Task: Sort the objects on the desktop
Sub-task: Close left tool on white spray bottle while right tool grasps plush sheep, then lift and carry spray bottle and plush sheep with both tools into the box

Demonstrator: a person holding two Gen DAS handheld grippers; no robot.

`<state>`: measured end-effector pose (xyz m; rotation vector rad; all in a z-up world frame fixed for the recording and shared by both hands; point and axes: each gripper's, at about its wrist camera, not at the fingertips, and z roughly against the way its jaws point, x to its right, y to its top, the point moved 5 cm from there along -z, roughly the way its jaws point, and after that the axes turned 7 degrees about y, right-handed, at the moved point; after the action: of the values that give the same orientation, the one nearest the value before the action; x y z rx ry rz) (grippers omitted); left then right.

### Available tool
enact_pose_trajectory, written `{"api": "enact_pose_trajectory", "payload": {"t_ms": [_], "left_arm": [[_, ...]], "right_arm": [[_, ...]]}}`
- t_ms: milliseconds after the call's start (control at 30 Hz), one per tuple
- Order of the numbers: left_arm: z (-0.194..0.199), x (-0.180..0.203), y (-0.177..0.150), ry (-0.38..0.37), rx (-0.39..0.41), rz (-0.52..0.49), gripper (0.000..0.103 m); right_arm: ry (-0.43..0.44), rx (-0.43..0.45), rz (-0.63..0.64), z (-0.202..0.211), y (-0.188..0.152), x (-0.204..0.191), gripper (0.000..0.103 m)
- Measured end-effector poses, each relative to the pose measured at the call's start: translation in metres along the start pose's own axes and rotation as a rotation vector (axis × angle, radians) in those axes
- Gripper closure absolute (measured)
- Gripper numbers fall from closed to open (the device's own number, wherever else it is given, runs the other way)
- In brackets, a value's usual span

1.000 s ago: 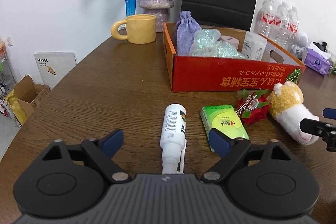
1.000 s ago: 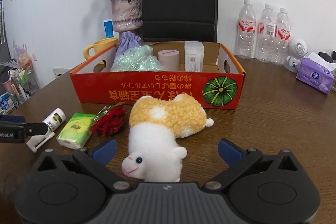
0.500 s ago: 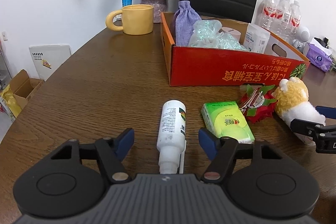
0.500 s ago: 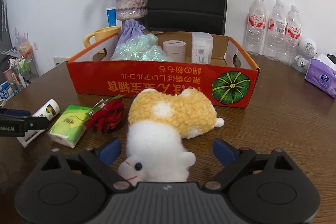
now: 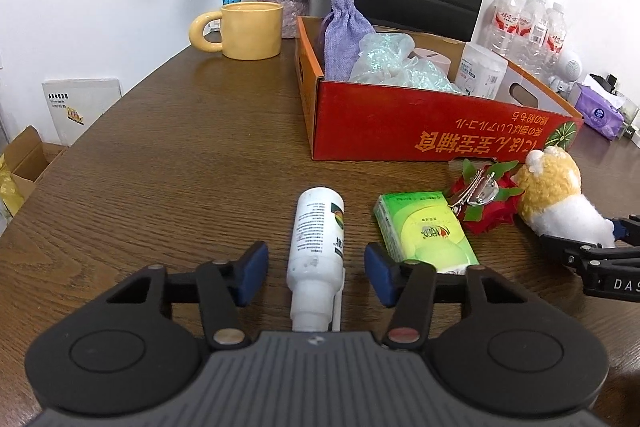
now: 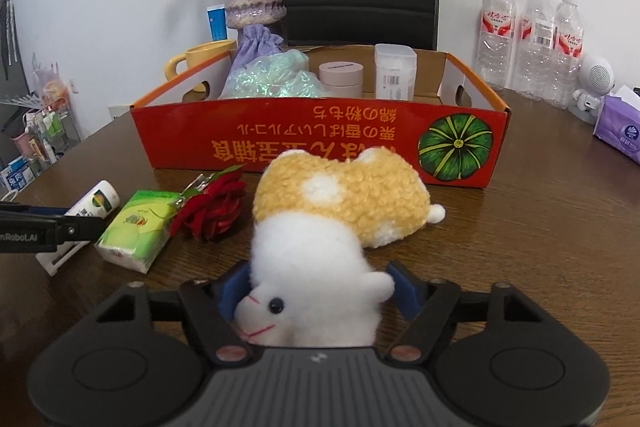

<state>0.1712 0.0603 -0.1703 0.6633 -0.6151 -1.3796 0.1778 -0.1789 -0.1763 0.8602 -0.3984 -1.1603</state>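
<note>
Left wrist: closing on white plastic spray bottle (image 5: pixel 318 239) lying on table, pads not touching yet. Right wrist: closing, blue pads (image 6: pixel 404 291) against yellow-and-white plush sheep (image 6: pixel 320 227) (head end).

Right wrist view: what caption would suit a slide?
Blue fingers closing around a plush sheep before a red cardboard box.

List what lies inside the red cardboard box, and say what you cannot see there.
Inside the red box: a purple pouch, an iridescent bag, a pink jar and a clear container. The box floor and their lower parts are hidden by the front wall.
</note>
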Motion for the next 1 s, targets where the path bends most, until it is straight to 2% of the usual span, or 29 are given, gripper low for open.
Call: {"api": "enact_pose_trajectory", "payload": {"t_ms": [67,167,500,600,1000], "left_arm": [[0.0,-0.002,0.0,0.002,0.001,0.012,0.066],[0.001,-0.003,0.0,-0.001,0.002,0.015,0.073],[0.004,0.0,-0.002,0.004,0.008,0.005,0.074],[0.006,0.001,-0.003,0.001,0.006,0.004,0.075],[0.019,0.003,-0.005,-0.009,0.027,-0.001,0.075]], "right_arm": [[-0.004,0.001,0.0,0.0,-0.001,-0.001,0.041],[-0.007,0.005,0.0,0.0,-0.002,-0.002,0.042],[-0.014,0.006,-0.004,0.002,-0.002,-0.001,0.045],[-0.011,0.017,-0.011,0.004,-0.002,0.0,0.048],[-0.028,0.062,-0.011,0.019,-0.004,-0.004,0.05]]}}
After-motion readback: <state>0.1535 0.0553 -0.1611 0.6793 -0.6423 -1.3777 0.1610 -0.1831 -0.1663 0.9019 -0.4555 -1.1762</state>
